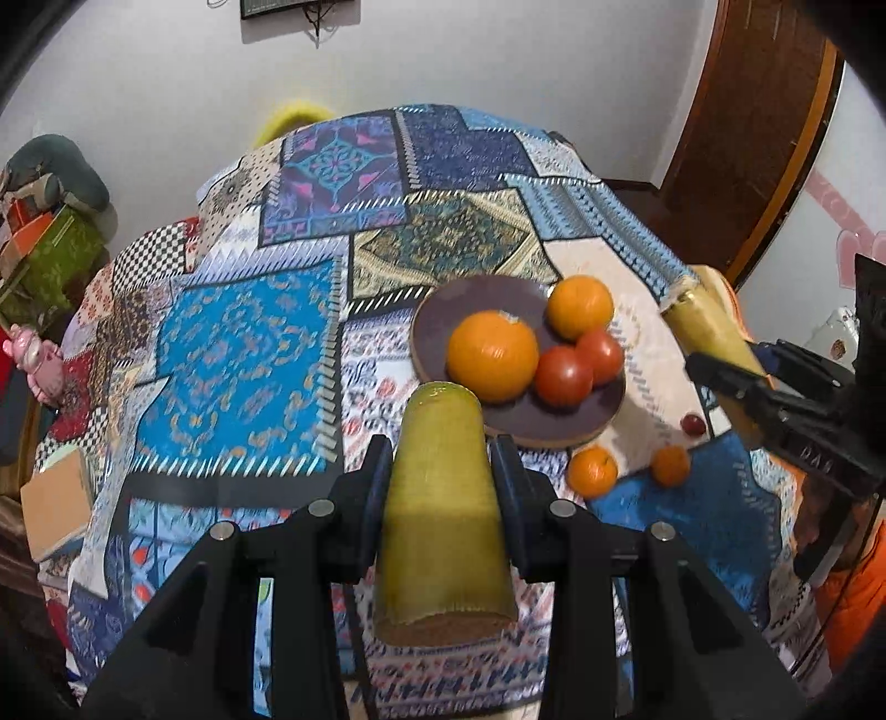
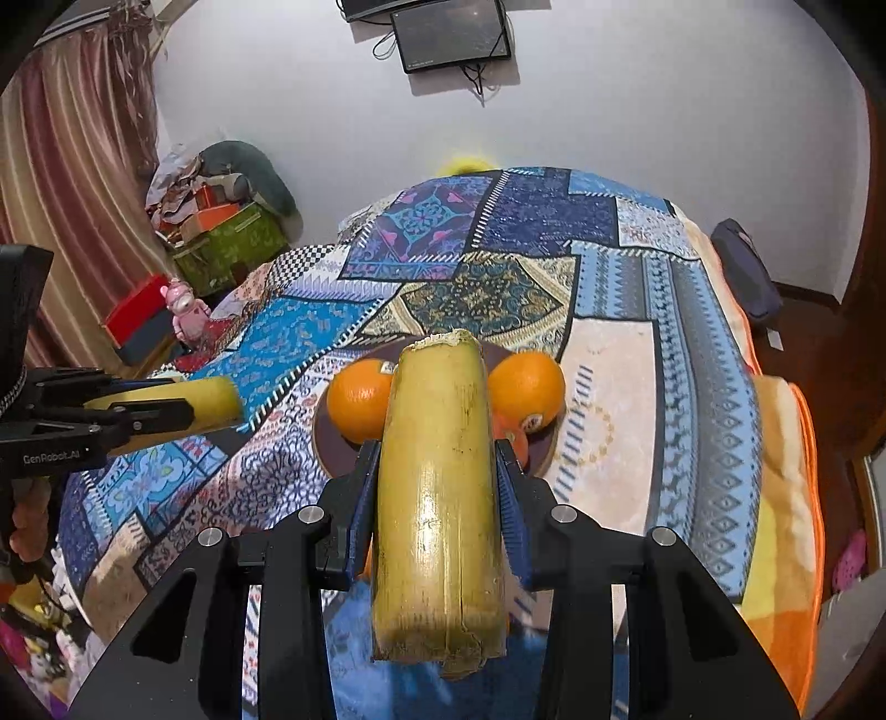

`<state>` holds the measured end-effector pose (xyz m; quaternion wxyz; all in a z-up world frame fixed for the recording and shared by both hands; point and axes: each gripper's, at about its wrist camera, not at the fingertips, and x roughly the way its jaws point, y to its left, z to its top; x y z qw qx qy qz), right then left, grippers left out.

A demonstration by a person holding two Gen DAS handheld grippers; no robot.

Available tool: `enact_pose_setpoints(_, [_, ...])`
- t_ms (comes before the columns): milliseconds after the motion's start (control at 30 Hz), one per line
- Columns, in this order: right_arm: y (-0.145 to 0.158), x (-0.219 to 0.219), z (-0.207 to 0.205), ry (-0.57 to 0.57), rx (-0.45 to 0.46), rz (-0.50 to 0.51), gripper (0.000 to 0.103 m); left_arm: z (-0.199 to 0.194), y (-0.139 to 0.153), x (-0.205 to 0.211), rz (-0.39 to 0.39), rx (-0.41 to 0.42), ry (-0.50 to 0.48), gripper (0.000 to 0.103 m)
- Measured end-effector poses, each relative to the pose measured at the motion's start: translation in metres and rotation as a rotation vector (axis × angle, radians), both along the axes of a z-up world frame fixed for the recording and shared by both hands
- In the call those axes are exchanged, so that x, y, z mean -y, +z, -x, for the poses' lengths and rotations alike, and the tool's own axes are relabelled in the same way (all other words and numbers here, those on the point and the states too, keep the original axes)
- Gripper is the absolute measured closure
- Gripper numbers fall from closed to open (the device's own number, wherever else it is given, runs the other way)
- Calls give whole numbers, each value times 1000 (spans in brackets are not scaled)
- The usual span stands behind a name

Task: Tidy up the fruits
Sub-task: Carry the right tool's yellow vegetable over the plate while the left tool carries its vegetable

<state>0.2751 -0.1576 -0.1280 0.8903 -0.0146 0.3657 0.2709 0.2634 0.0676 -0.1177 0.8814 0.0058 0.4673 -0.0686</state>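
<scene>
the left gripper [image 1: 440, 471] is clenched on a yellow-green cane piece [image 1: 443, 509], its two dark pads pressing the piece's sides, and the piece runs lengthwise between the fingers with a cut end nearest the camera; it hangs above the patchwork blanket [image 1: 243, 354] just short of the near rim of the brown plate [image 1: 459, 310]. the right gripper [image 2: 437, 476] grips a second, paler cane piece [image 2: 437, 487] in the same lengthwise way, blue-edged pads tight against both flanks, the ragged far end reaching over the plate in the right wrist view. on the plate lie two oranges, a large orange [image 1: 493, 354] toward the near side and a second orange [image 1: 580, 307] at the far right rim, with two red tomatoes [image 1: 581, 365] touching each other between them. off the plate, on the blanket near its right-hand edge, sit two small tangerines [image 1: 592, 471], close together but apart, and a small dark red fruit [image 1: 693, 423] just beyond them. in the left wrist view the right gripper appears at the right, holding its piece up above the blanket. a pink toy [image 2: 185, 307] stands at the blanket's left edge, a wall screen [image 2: 451, 33] hangs above, and a striped curtain [image 2: 66, 194] hangs at the left.
</scene>
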Motion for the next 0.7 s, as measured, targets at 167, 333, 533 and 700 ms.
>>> enact_pose_setpoints(167, [1,-9,-15,7,5,7,67,-22,4,9,18,26,5,66])
enact_pose_setpoints(333, [-3,-18,-32,8,1,10,67,-47,3,15,39,37,13,66])
enact_pose_setpoints(533, [-12,-27,-52,9,-14,32,67,-74,-7,25,52,26,9,66])
enact_pose_setpoints(700, [-20,-32,-68,11,-33,50,67,-98,-18,31,57,11,12,66])
